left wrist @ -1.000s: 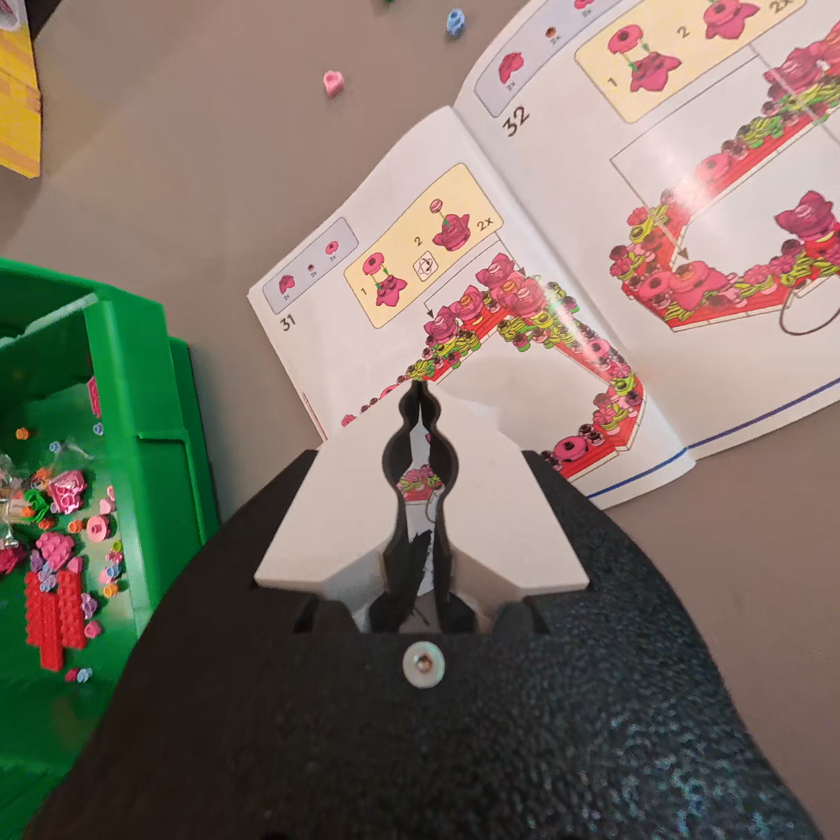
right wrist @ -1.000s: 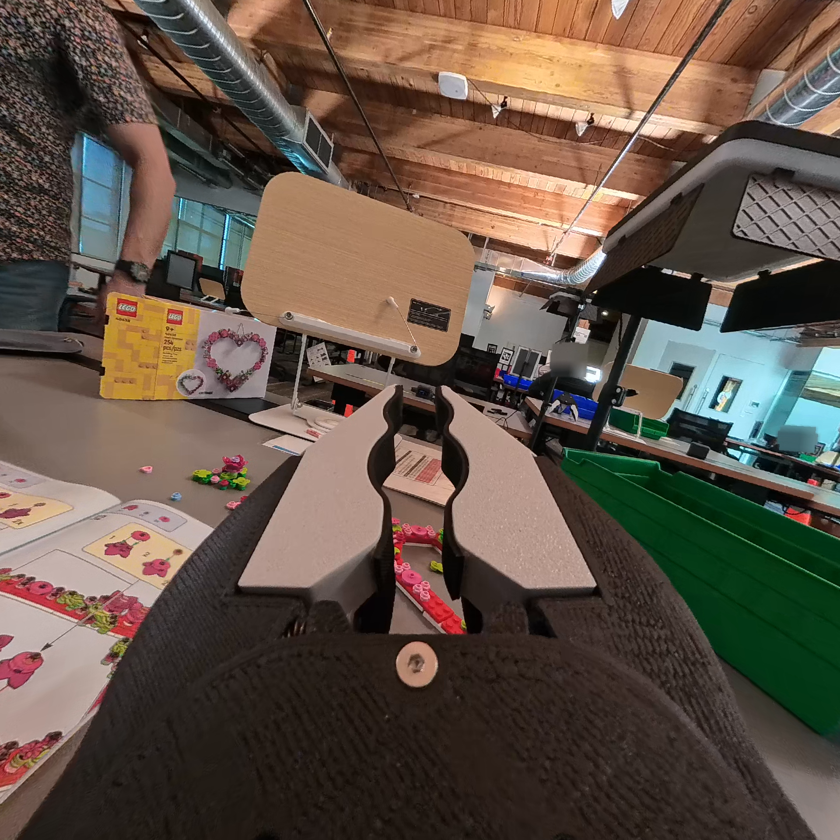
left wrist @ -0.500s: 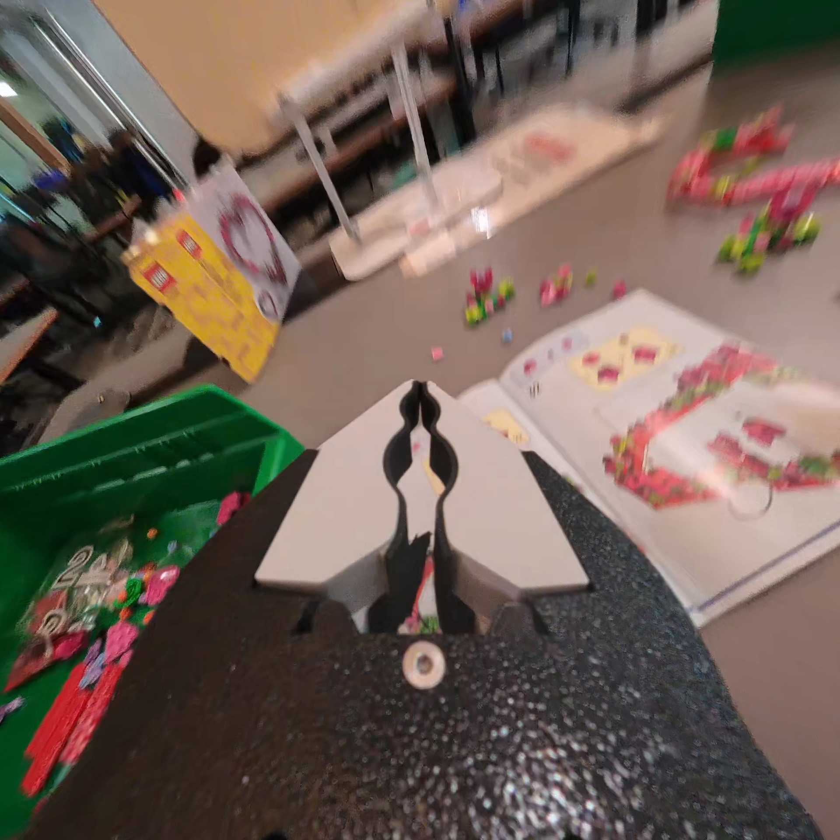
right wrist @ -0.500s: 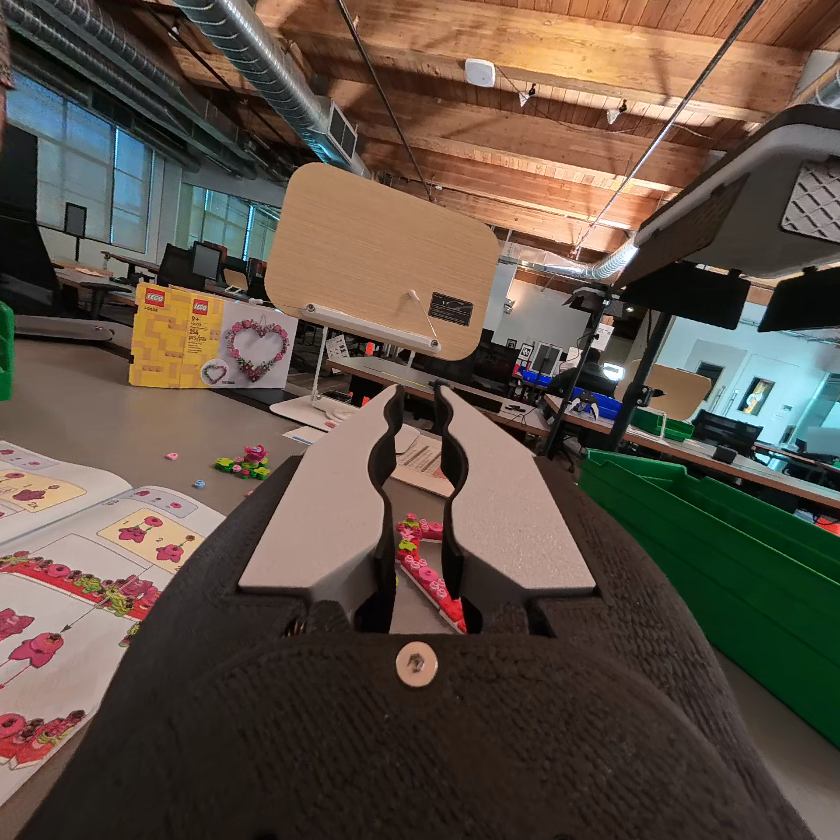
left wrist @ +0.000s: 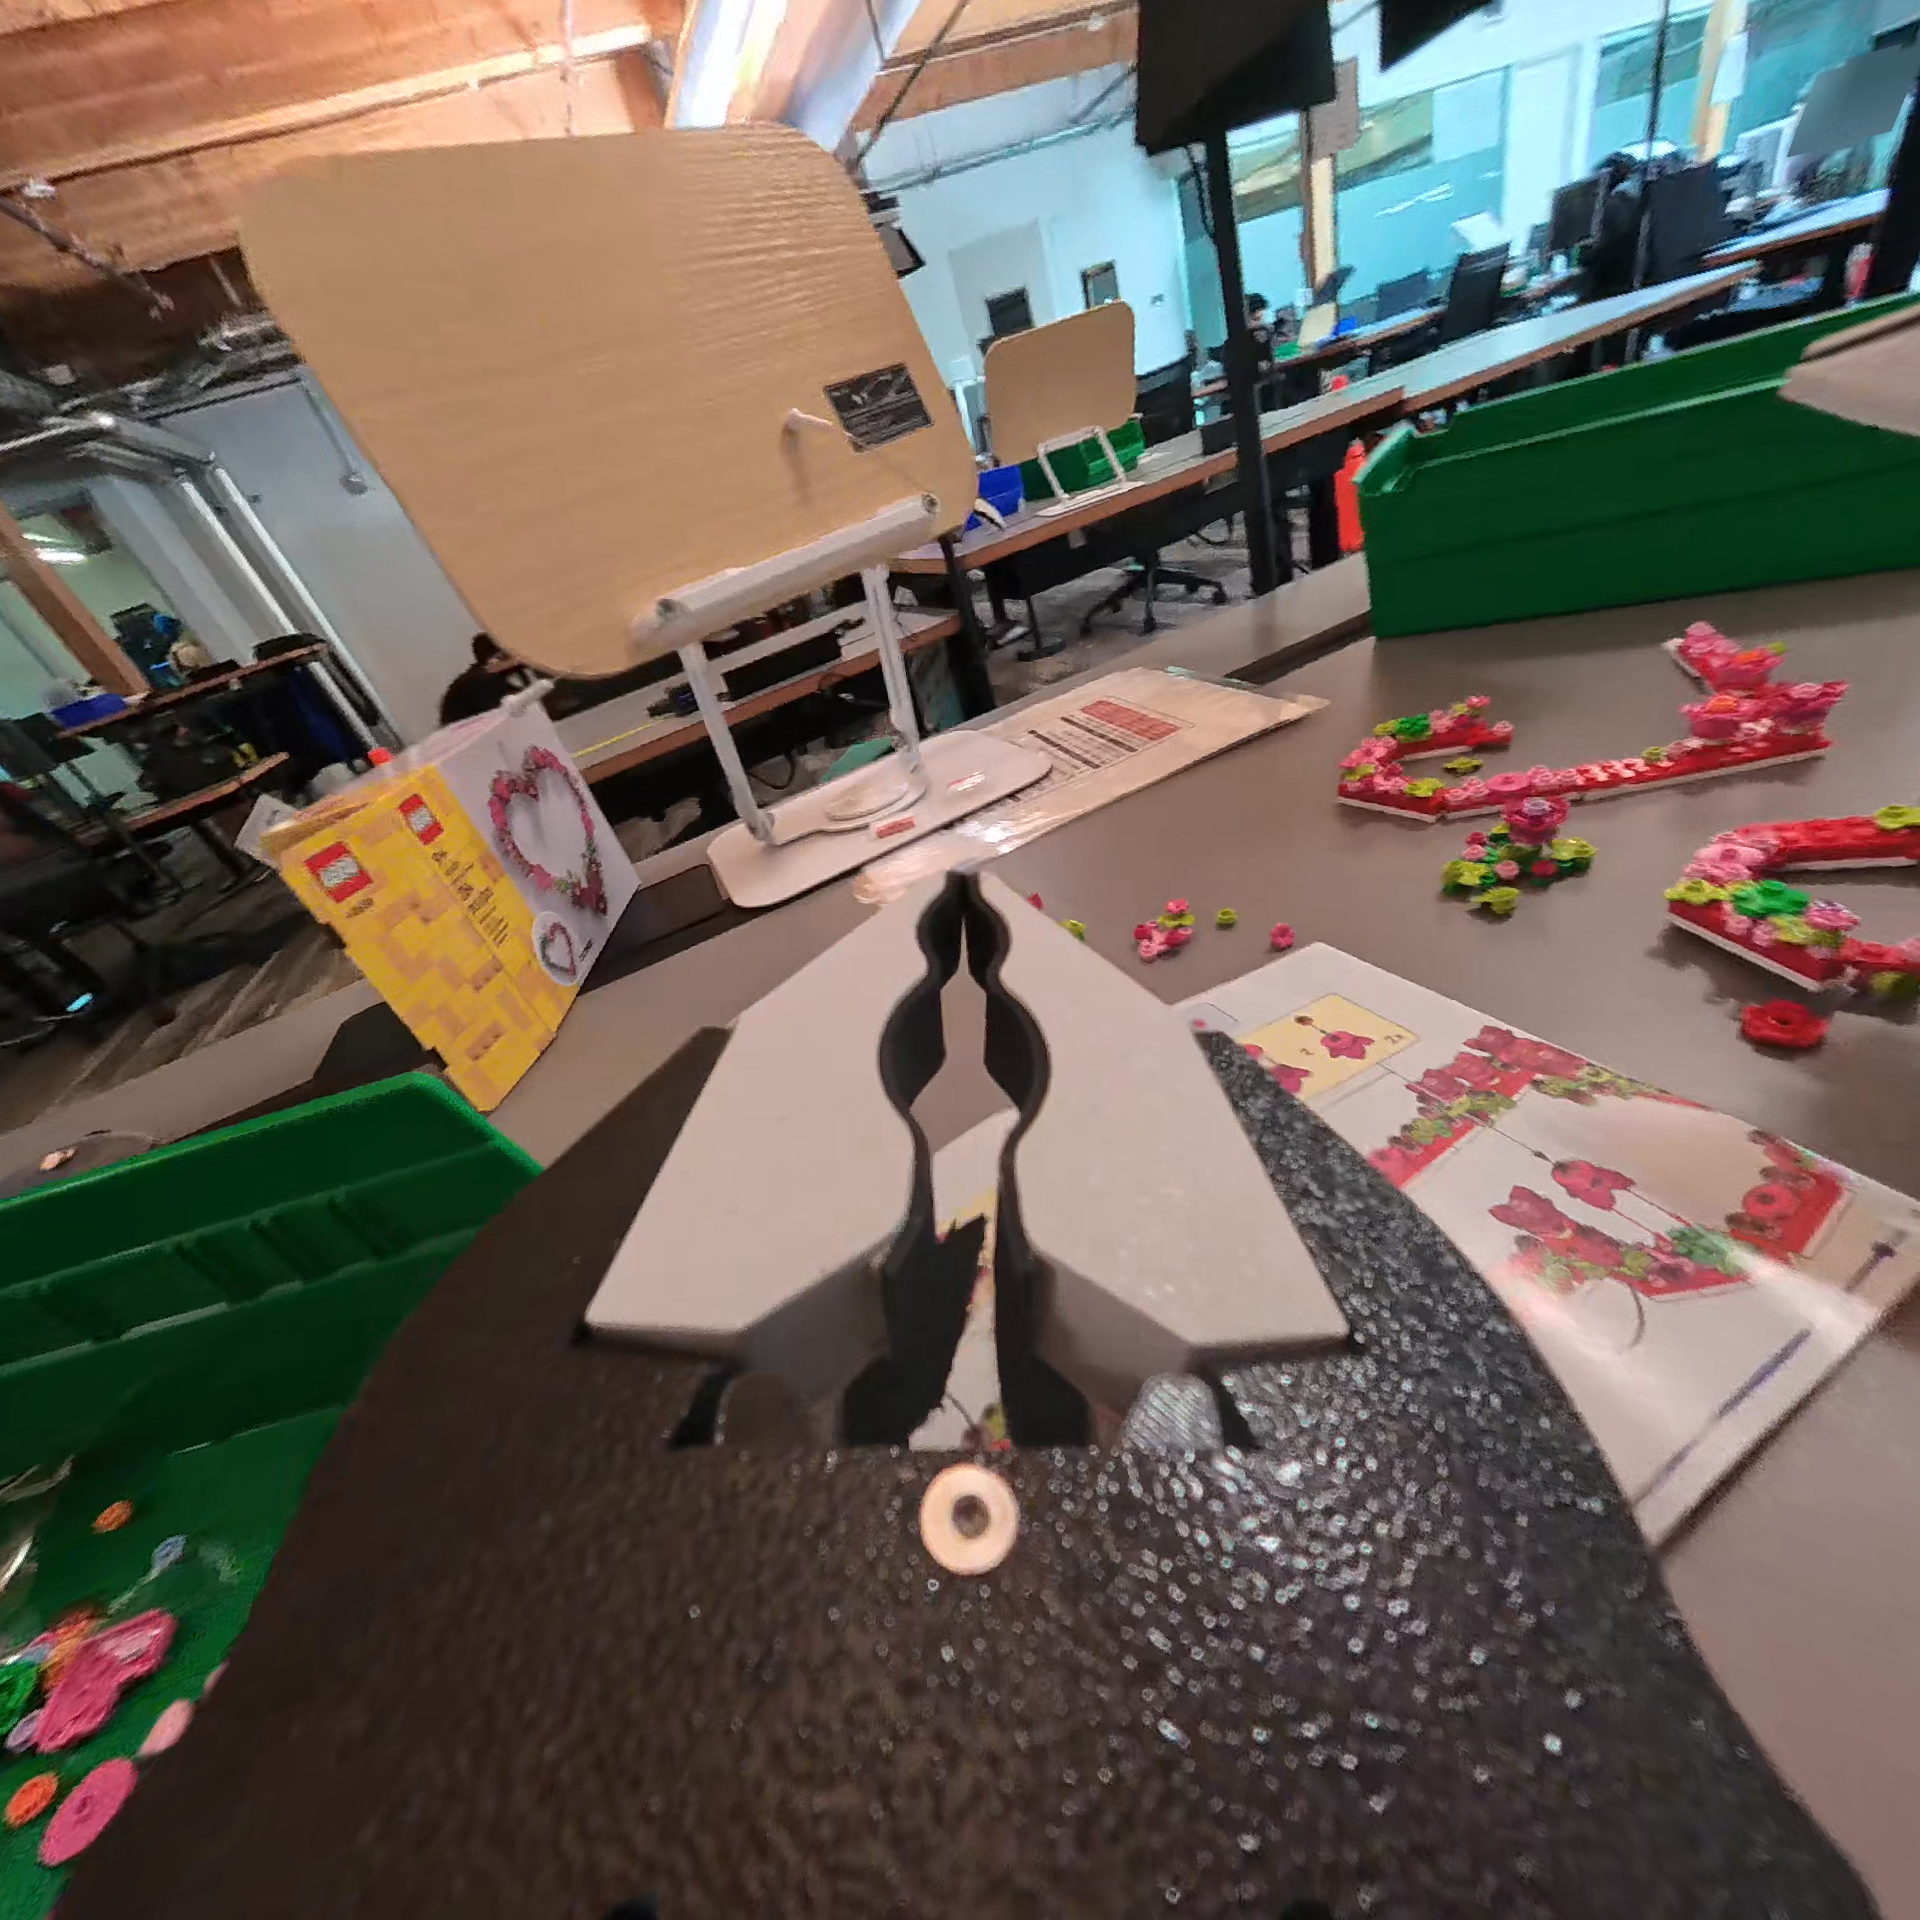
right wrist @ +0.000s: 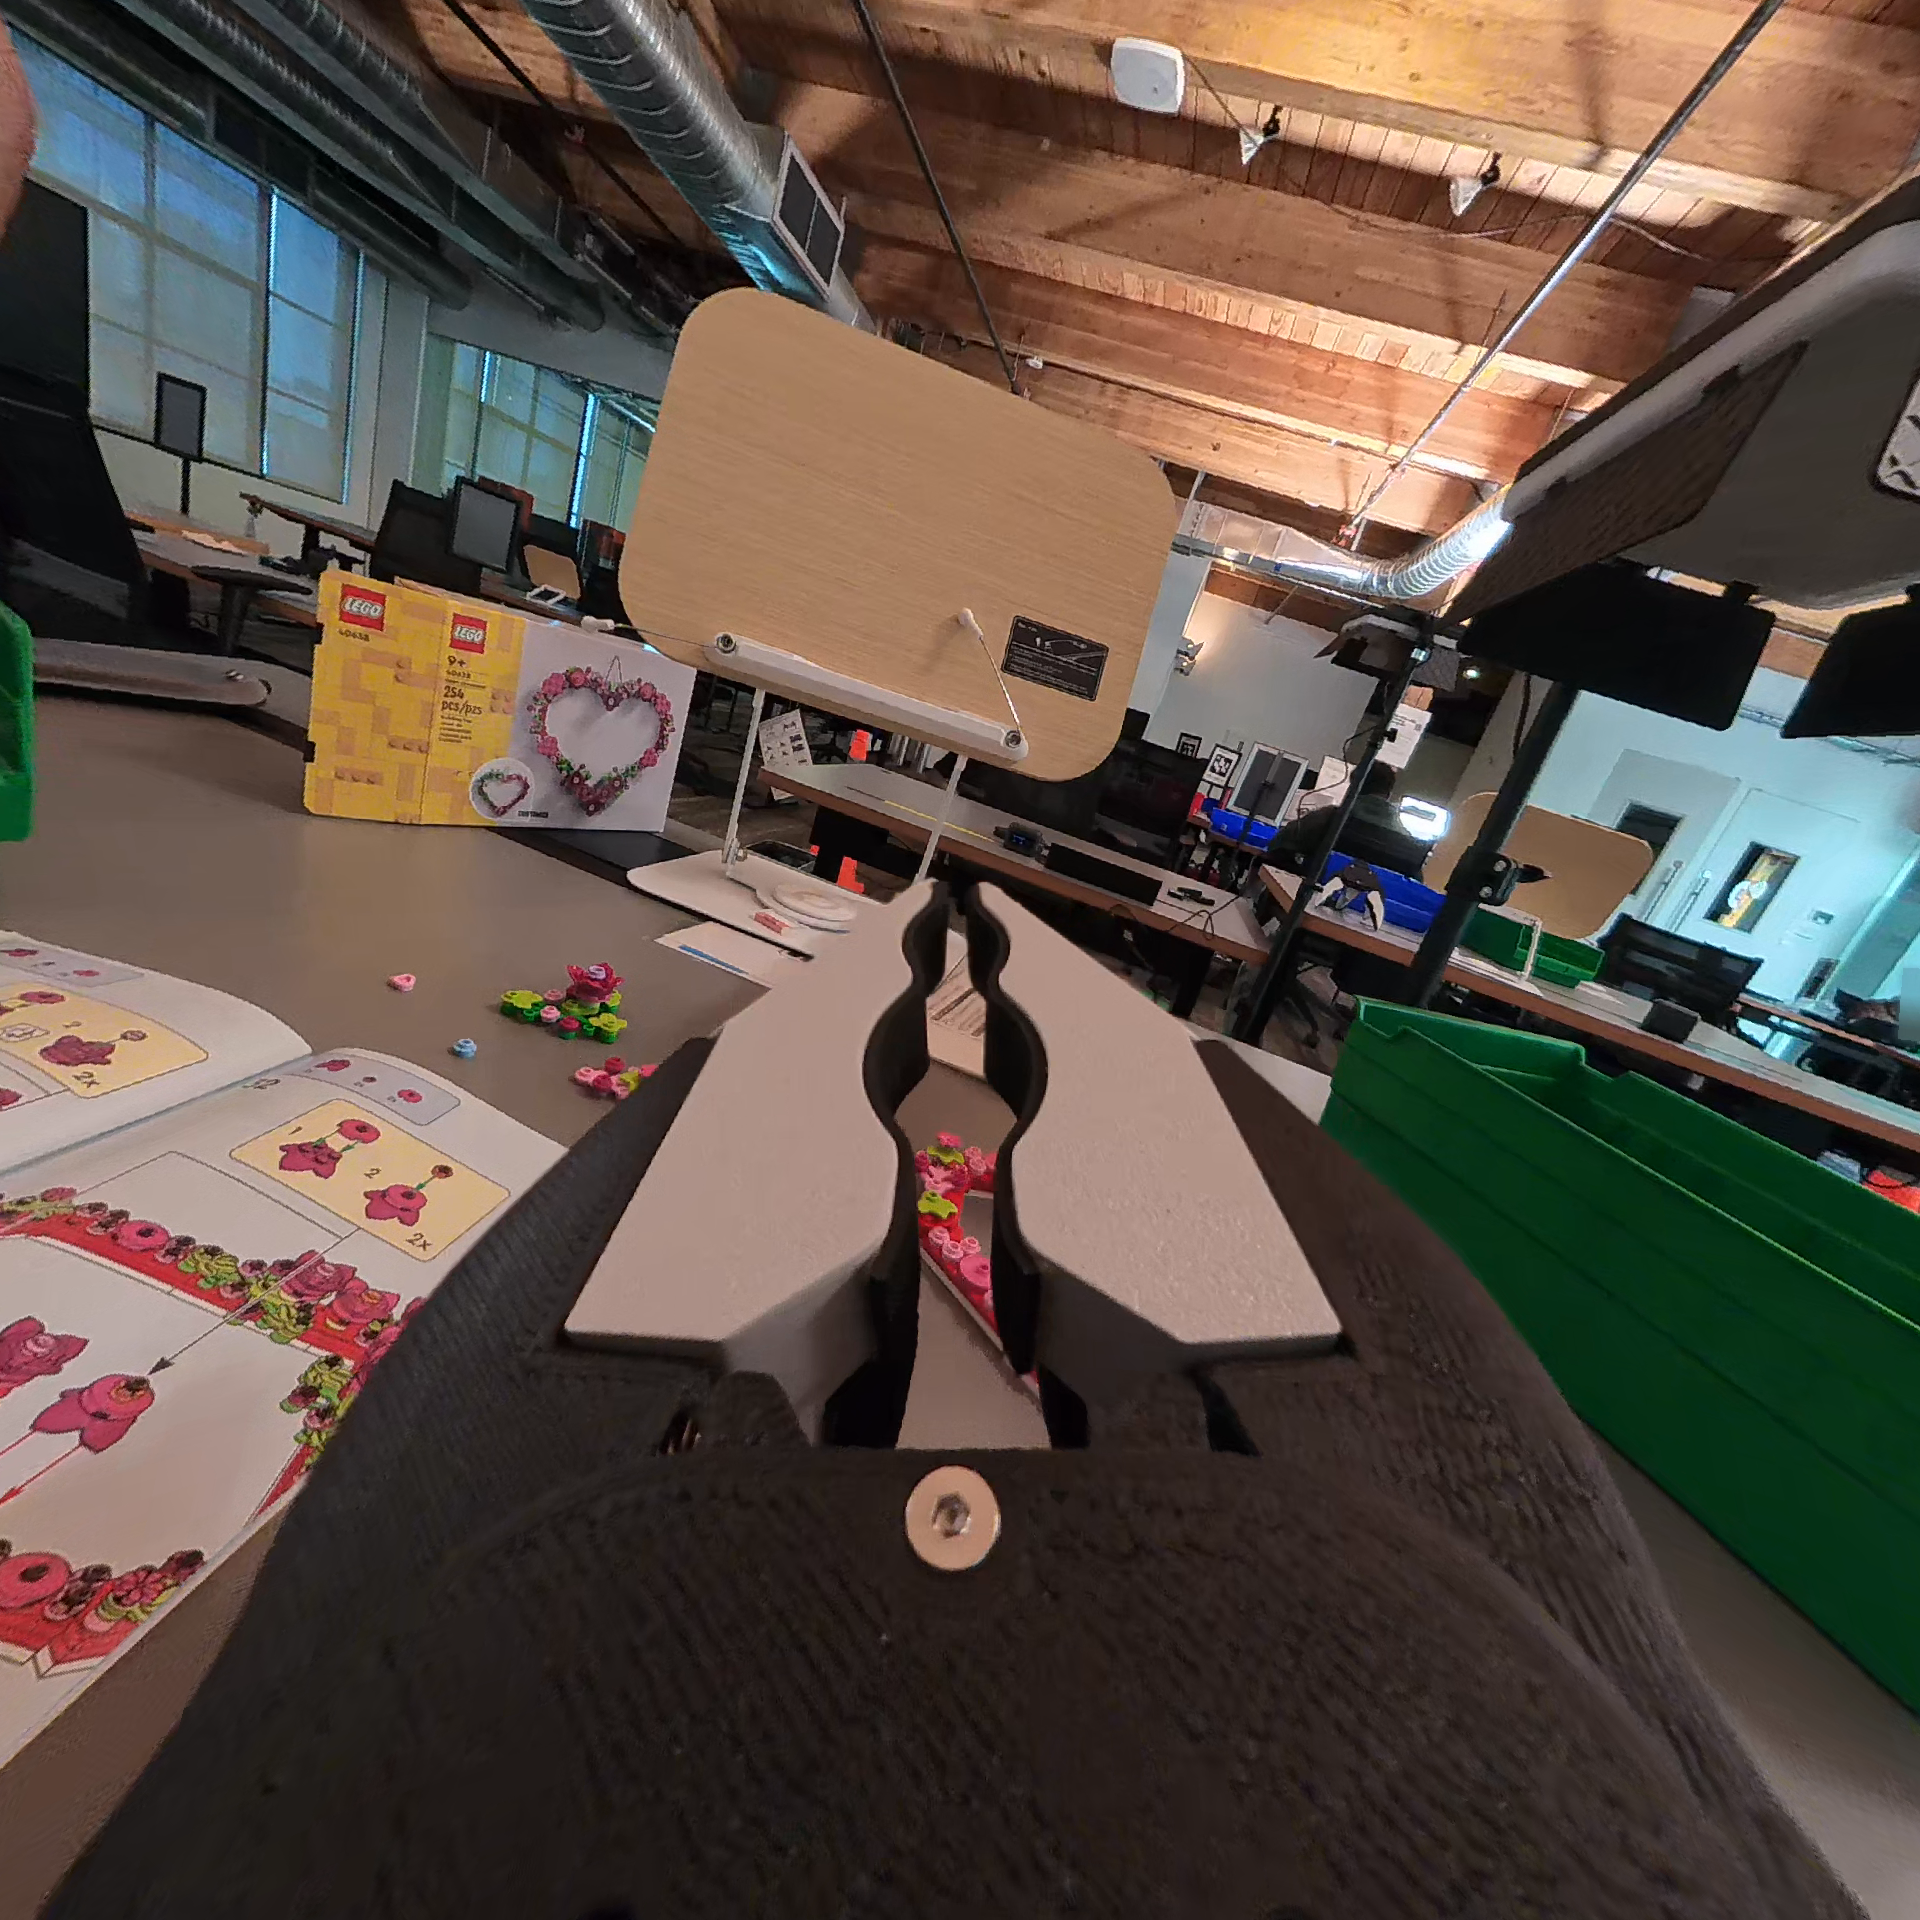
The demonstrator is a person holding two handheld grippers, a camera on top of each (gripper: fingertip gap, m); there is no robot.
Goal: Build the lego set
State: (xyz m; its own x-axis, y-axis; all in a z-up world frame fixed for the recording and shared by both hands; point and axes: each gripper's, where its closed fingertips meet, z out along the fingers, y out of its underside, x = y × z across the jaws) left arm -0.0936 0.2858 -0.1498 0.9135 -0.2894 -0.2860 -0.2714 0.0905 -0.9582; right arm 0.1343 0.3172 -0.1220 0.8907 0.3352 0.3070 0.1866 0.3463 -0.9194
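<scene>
Left claw (left wrist: 964, 883) now tipped up from the instruction booklet (left wrist: 1558, 1174) toward the wooden book stand (left wrist: 613, 384); tips pressed together, empty. Right claw (right wrist: 961, 896) barely shifted, narrowly spread, empty. Loose pink and red pieces (left wrist: 94, 1683) in left green bin (left wrist: 239, 1236). Red heart sections (left wrist: 1579, 769) lying on counter (left wrist: 1247, 831), beside booklet.

The left gripper (left wrist: 962, 891) points level and forward, its fingers closed tip to tip and empty. The right gripper (right wrist: 961, 902) tilts slightly upward, tips narrowly parted, empty.
</scene>
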